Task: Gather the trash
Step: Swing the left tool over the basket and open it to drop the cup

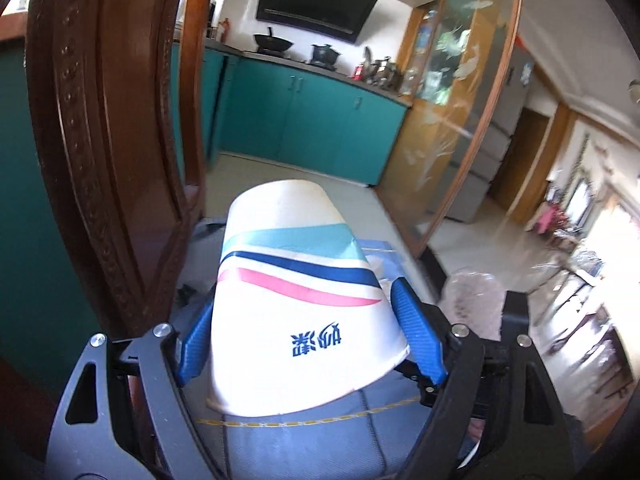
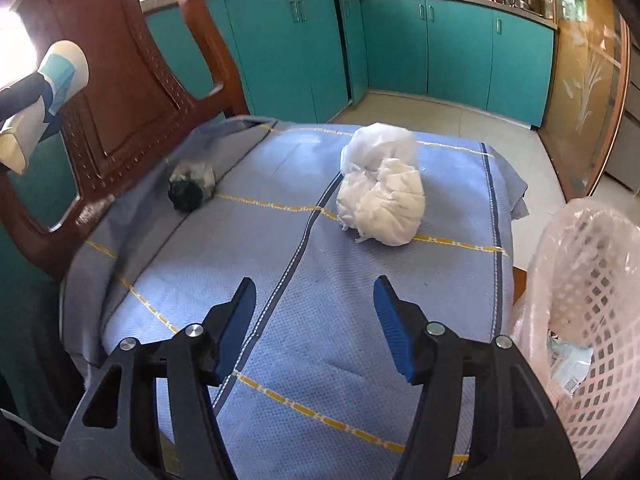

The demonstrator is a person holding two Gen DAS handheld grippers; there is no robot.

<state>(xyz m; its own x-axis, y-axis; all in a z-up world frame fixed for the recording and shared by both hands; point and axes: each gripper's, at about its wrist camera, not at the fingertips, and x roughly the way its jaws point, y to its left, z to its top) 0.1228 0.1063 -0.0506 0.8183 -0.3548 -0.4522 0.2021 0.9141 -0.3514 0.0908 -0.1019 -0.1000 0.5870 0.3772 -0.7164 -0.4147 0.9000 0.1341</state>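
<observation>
My left gripper (image 1: 304, 328) is shut on a white paper cup (image 1: 296, 280) with teal, blue and pink stripes, its blue pads pressed on both sides. The same cup (image 2: 48, 92) shows at the far left of the right wrist view, held up beside the chair back. My right gripper (image 2: 316, 316) is open above the blue cloth (image 2: 280, 280) with nothing between its fingers. Ahead of it lie a crumpled white plastic bag (image 2: 380, 188) and a dark wadded ball (image 2: 192, 188). A pink mesh basket (image 2: 592, 280) lined with clear plastic stands at the right and holds some wrappers.
A carved wooden chair back (image 2: 120, 92) rises at the left behind the cloth-covered seat. Teal kitchen cabinets (image 2: 440, 48) run along the back, with pots on the counter. A glass-panelled sliding door (image 1: 452, 120) stands to the right, with tiled floor beyond.
</observation>
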